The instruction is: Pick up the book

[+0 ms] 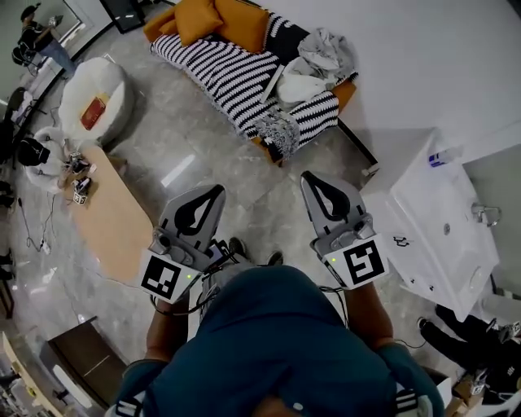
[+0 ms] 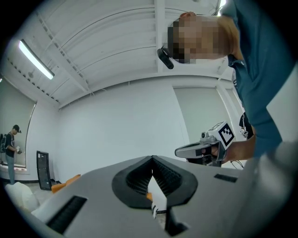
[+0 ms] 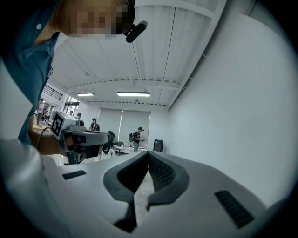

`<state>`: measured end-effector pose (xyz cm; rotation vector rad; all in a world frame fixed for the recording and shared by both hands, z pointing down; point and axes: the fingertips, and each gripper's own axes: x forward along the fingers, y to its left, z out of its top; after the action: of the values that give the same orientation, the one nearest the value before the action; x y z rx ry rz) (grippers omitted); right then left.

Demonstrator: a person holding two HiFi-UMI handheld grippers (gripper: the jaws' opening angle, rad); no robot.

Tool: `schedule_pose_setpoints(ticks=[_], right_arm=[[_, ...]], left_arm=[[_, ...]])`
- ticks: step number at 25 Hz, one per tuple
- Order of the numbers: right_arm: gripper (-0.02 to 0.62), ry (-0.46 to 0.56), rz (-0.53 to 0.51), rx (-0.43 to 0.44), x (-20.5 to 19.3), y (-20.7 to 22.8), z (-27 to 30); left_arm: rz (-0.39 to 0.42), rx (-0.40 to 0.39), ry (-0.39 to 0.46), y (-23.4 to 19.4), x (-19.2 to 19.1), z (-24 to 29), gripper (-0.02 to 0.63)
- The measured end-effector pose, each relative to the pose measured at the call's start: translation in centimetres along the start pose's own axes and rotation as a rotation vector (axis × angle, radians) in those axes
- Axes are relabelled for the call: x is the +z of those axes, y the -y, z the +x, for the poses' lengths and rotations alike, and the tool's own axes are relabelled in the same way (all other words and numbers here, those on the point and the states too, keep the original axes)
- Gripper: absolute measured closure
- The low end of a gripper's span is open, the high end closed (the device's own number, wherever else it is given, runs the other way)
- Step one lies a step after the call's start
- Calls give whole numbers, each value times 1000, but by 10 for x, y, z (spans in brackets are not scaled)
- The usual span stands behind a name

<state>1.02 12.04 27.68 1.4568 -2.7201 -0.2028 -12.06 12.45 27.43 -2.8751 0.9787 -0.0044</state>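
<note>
Left gripper (image 1: pixel 216 191): jaws clenched, tips touching, nothing between them, confirmed in the left gripper view (image 2: pixel 152 158). Right gripper (image 1: pixel 308 180): same, clamped tip to tip and empty, per the right gripper view (image 3: pixel 148 154). Each one shows in the other's camera, held in a hand with its marker cube facing out.

Head view: both grippers sit side by side in front of the person's teal shirt (image 1: pixel 285 342), above bare marble floor (image 1: pixel 260 204), noses toward the sofa (image 1: pixel 244 77). They are apart from each other and touch nothing.

Book: the best candidate is a flat red book (image 1: pixel 95 111) lying on top of the white beanbag (image 1: pixel 114 85), far upper left and well apart from both grippers. It's too small to confirm any cover detail.

Other stuff:
- The wooden table (image 1: pixel 114 224) is left of the left gripper, with small clutter at its far end.
- The sofa has a striped blanket, orange cushions (image 1: pixel 220 20) and crumpled grey cloth.
- A white cabinet (image 1: pixel 431 220) stands on the right.
- People stand in the background of both gripper views.
</note>
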Motion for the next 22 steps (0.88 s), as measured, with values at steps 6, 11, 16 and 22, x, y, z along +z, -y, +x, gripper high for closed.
schedule_pose_setpoints(ticks=[6,11,16,22], right_arm=[[583,-7,-12,-72,-2,11,25],[583,-26,-24,-145,-3,26,45],[583,-22,-60,-202,12,29,74],[583,-30,-85,-223,12,42,95]], left_arm=[[10,-87,30,-30,-8,25,603],[20,-170,78,-59,2,51,602],[1,-200,60,-96,-1,47,602],[-17,-229,58,-117,-7,64,603]])
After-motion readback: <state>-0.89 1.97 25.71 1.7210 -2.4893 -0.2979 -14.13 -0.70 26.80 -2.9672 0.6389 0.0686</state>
